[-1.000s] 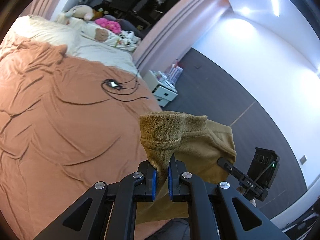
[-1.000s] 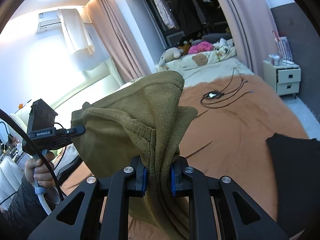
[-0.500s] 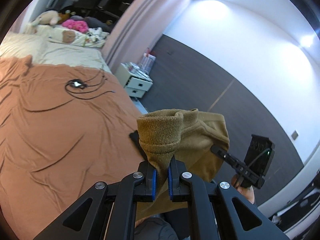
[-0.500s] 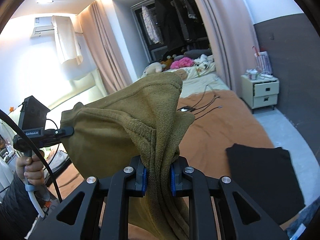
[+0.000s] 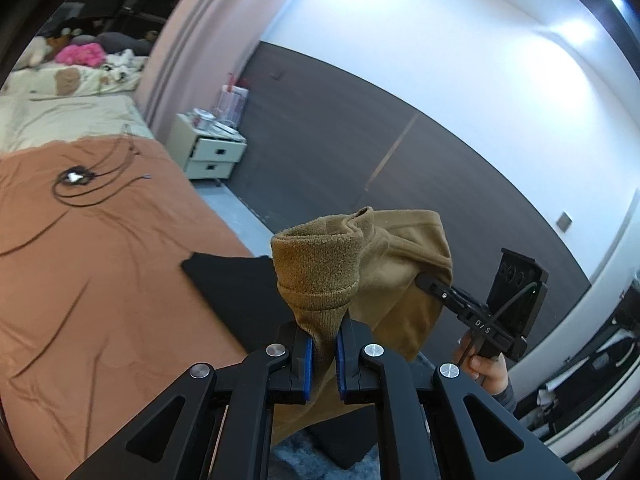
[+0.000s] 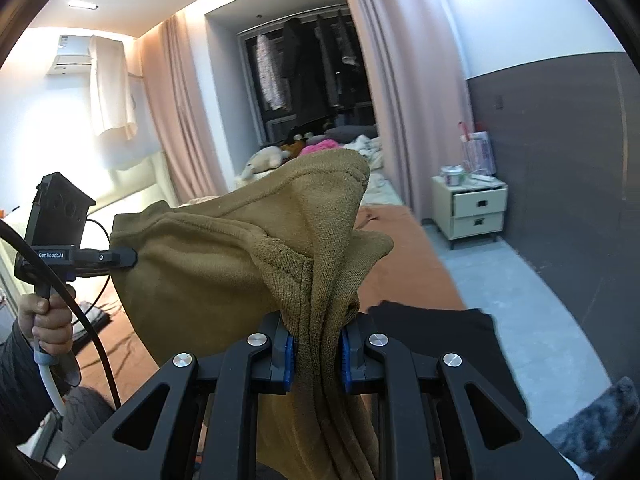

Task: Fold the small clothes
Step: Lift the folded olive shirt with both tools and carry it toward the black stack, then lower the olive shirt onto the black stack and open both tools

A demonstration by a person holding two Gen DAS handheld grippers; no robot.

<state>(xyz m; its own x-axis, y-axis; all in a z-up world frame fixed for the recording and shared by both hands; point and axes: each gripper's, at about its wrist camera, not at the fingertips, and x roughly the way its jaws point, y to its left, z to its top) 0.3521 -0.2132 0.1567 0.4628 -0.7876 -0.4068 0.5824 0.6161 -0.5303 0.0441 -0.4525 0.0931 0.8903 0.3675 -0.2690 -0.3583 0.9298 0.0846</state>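
Olive-brown fleece garment (image 5: 384, 264), soft and nubby, hangs in the air between two grippers above the bed's edge. On the left, a rumpled rust-brown bedsheet (image 5: 88, 272) carries a coiled black cable (image 5: 76, 184) and a flat black cloth (image 5: 236, 292). The left gripper (image 5: 322, 350) has its blue-padded fingers (image 5: 307, 354) clamped on a thick folded hem. Further right, the right gripper (image 6: 316, 354) pinches bunched layers of the same garment, which blocks much of the bed. A pale two-drawer nightstand (image 6: 476, 210) stands by the dark wall.

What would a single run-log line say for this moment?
stage: carrying | left hand-held gripper: shut on olive garment | right hand-held gripper: shut on olive garment | garment: held up above brown bedspread
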